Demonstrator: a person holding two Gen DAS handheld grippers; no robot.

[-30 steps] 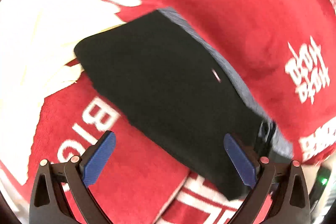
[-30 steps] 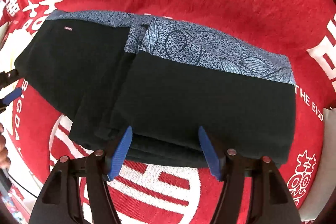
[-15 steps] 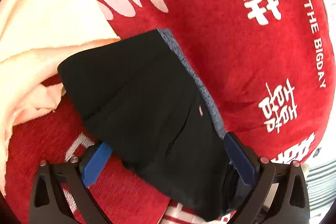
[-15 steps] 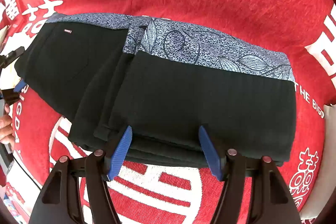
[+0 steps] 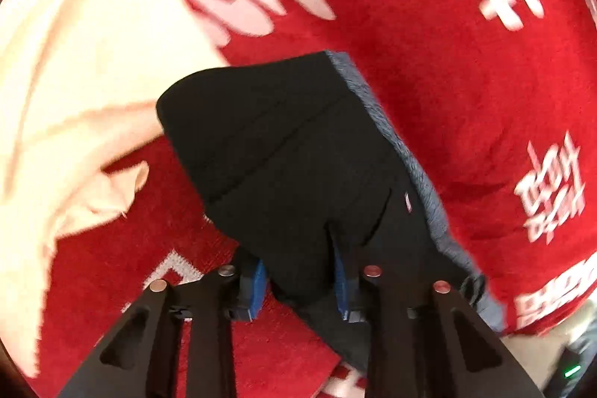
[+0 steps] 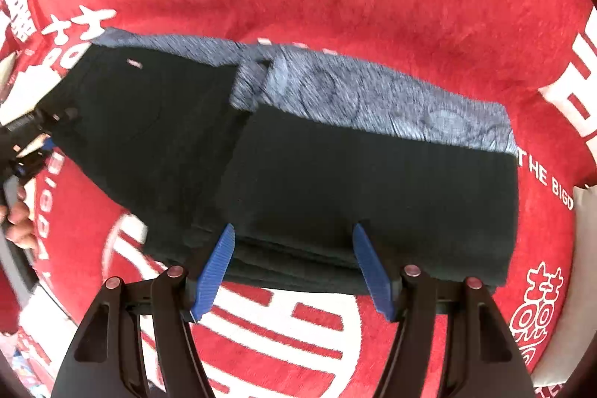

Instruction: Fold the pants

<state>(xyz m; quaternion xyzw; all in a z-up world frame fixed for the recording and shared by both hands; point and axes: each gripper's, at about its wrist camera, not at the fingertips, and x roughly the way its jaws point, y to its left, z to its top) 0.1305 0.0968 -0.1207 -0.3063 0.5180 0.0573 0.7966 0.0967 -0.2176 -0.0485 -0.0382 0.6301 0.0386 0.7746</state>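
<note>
A: Where are the pants (image 6: 335,181) right now?

B: Folded into a thick black stack on the red blanket (image 6: 335,6) with the white lettering. The blue patterned waistband (image 6: 391,99) runs along the far edge, and the folded layers show at the near edge.

A: And the left tool (image 5: 300,280)?

B: It points steeply down at the left end of the stack. Its jaws are closing, and a bunch of black cloth sits between the blue pads (image 5: 257,286). In the left wrist view the cloth bulges up between the fingers, and the pads appear to press on it from both sides.

A: Can you see that tool from the other side?

B: Only partly. At the left edge of the right wrist view a bit of black frame meets the end of the pants, with the person's hand (image 6: 16,215) just below it, fingers curled round the handle.

A: The right tool (image 6: 294,267)?

B: Pointing almost straight down over the near edge of the stack, right of the middle. Its jaws stand wide, one pad on either side of a stretch of the folded edge. The pads don't squeeze anything; whether their tips touch the cloth I can't tell.

A: Anything else nearby?

B: A cream towel (image 5: 74,81) lies on the blanket at the left, just beside the end of the pants that the left tool has.
</note>
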